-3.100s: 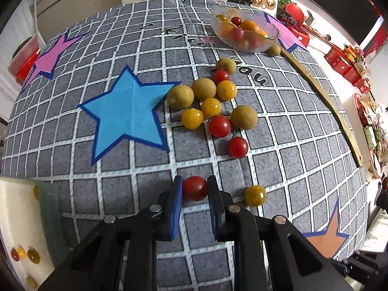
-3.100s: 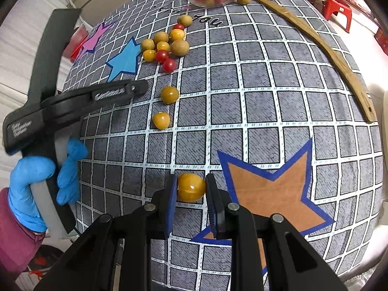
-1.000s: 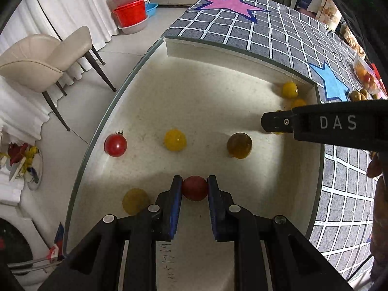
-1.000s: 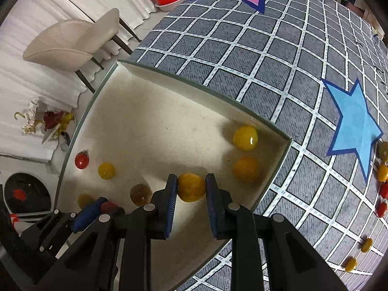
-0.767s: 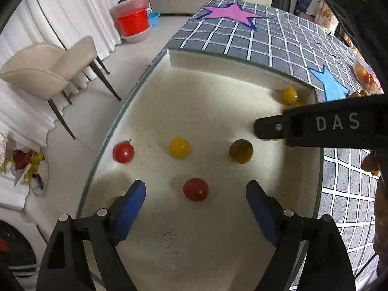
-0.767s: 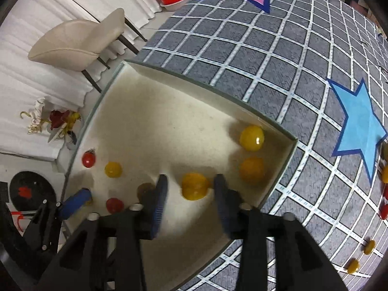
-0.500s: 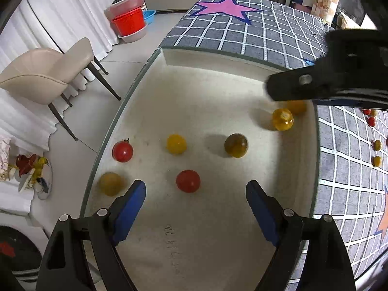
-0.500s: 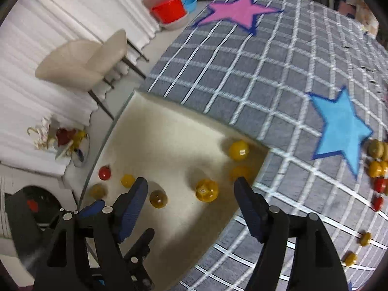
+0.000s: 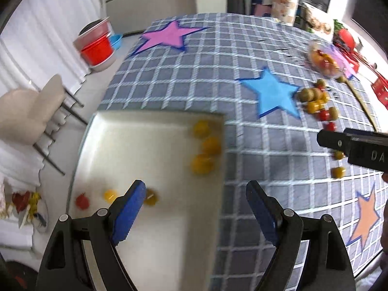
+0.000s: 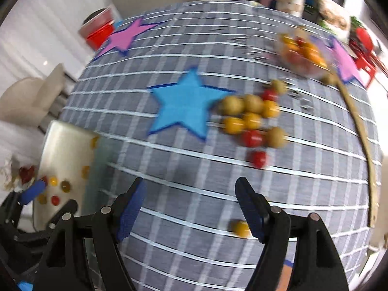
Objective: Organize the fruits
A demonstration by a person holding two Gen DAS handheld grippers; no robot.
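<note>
My left gripper (image 9: 196, 209) is open and empty above the near right part of a white tray (image 9: 155, 242). The tray holds three yellow tomatoes (image 9: 202, 163) at its right wall and a red tomato (image 9: 82, 201), a yellow one (image 9: 109, 195) and a dark one (image 9: 150, 196) at the left. My right gripper (image 10: 190, 207) is open and empty above the grey checked cloth (image 10: 184, 181). A cluster of loose fruits (image 10: 252, 121) lies ahead of it, with a red tomato (image 10: 259, 159) and a small yellow one (image 10: 240, 228) nearer. The image is blurred.
A clear bowl of fruit (image 10: 303, 53) stands at the far right, with a curved wooden stick (image 10: 363, 140) along the right side. The tray (image 10: 65, 150) lies at the table's left edge. A beige chair (image 9: 26, 114) and red tubs (image 9: 97, 48) stand on the floor.
Both grippers opened and dropped their tomatoes in the tray. Both have since pulled back and swung right toward the cloth; the right one has left the tray.
</note>
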